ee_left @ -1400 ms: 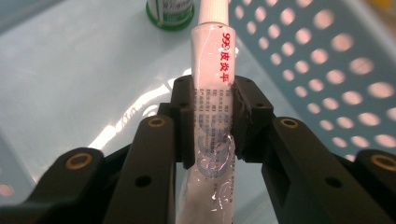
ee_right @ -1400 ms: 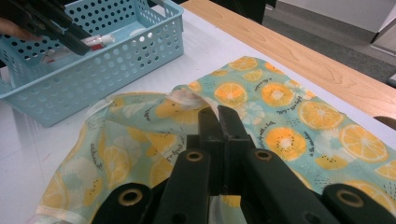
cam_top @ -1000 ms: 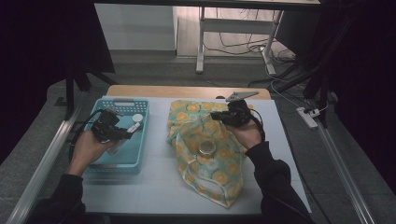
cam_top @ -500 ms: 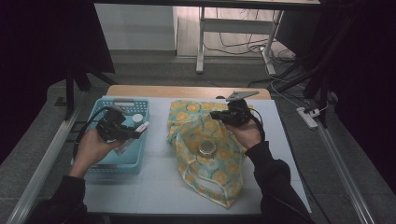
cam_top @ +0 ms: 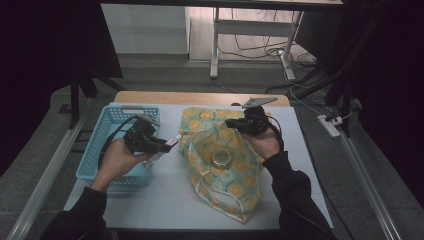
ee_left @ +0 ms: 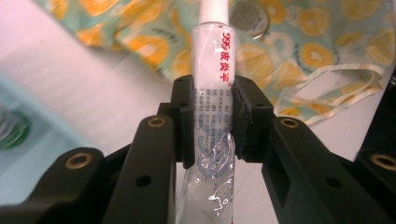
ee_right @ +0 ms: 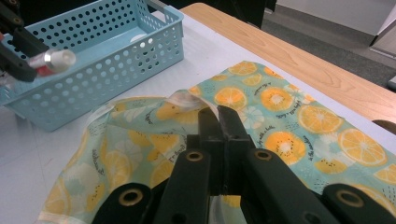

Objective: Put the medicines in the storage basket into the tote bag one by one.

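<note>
Your left gripper clamps the tube | your right gripper pinches the bag edge | risk: cloth slips, mouth sags, tube snags on the rim

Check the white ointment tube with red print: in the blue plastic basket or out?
Out. The left gripper holds the white ointment tube clamped beyond the blue plastic basket rim, over the white table.

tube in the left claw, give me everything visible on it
The white plastic squeeze tube with red lettering has a ribbed white screw cap and a crinkled, glossy lower body. The left claw clamps it mid-body, pads pressing both sides, cap pointing away from the hand. In the high view it hangs above the table between the light blue perforated plastic basket and the orange-slice print fabric bag, touching neither.
</note>
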`<state>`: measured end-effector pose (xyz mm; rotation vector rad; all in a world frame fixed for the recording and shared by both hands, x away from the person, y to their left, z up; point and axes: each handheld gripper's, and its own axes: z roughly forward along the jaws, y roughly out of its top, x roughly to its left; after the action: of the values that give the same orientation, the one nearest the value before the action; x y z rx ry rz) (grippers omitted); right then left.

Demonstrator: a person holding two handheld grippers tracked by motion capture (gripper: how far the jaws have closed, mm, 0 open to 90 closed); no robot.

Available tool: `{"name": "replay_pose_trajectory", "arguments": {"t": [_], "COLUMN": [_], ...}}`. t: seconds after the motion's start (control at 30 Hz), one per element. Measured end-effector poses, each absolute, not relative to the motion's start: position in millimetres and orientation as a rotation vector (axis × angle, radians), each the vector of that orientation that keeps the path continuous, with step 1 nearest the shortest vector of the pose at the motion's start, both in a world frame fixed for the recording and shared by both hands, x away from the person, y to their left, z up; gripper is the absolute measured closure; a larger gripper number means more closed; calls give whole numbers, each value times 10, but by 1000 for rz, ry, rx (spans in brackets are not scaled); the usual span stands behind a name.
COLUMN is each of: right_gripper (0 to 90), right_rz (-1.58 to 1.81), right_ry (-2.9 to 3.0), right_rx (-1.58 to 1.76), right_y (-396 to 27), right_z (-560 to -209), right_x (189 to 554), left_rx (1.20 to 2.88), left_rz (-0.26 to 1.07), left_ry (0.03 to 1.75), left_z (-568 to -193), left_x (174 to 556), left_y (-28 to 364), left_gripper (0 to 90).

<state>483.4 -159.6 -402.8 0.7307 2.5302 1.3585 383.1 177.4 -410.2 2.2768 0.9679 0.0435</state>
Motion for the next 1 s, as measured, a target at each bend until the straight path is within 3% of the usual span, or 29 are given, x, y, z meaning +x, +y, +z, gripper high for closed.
{"name": "replay_pose_trajectory", "arguments": {"t": [0.63, 1.0], "right_gripper": [900, 900], "right_rz": [1360, 1362], "right_ry": [2535, 2534], "right_rx": [728, 723], "right_y": [-1581, -1576], "right_z": [-4037, -4035], "right_x": [4829, 4834], "left_rx": [2368, 2377], "left_rz": [-20, -22], "left_ry": [803, 801], "left_z": [-4109, -4168], "left_x": [4034, 4195], "left_y": [900, 591], "left_gripper": [720, 719]}}
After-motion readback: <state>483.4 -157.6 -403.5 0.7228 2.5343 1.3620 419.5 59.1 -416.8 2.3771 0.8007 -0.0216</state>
